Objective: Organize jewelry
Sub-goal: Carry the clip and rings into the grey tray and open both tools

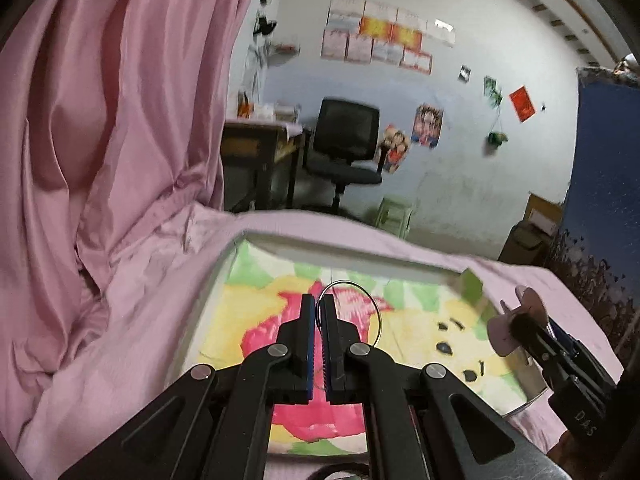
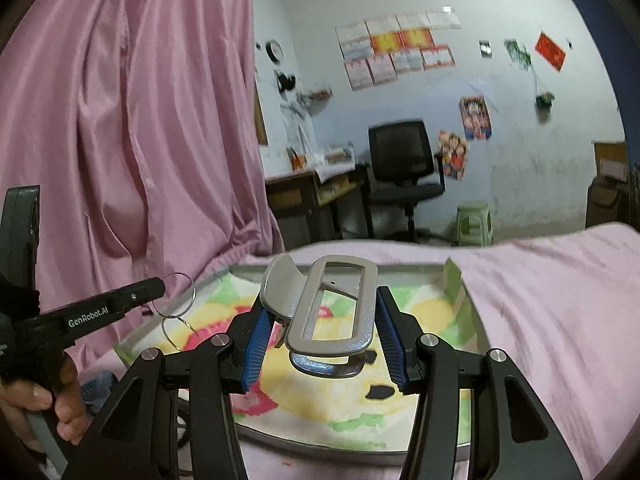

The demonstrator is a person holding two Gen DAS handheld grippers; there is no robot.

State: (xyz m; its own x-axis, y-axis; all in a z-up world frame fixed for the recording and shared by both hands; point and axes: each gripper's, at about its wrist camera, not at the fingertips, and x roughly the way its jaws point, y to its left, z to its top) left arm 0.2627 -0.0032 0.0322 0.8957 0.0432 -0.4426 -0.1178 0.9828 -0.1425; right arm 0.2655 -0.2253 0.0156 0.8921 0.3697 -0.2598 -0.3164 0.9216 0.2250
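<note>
Hair clip (image 2: 332, 312) above cloth-lined tray (image 2: 344, 270)

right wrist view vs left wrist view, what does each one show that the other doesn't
Only the right wrist view: the silver hair clip up close between the right tongs, a hand gripping the left handle, and a clock seen face-on.

Only the left wrist view: the left tongs shut on the wire hoop from behind.

Both: the colourful tray, pink bedding, office chair.
</note>
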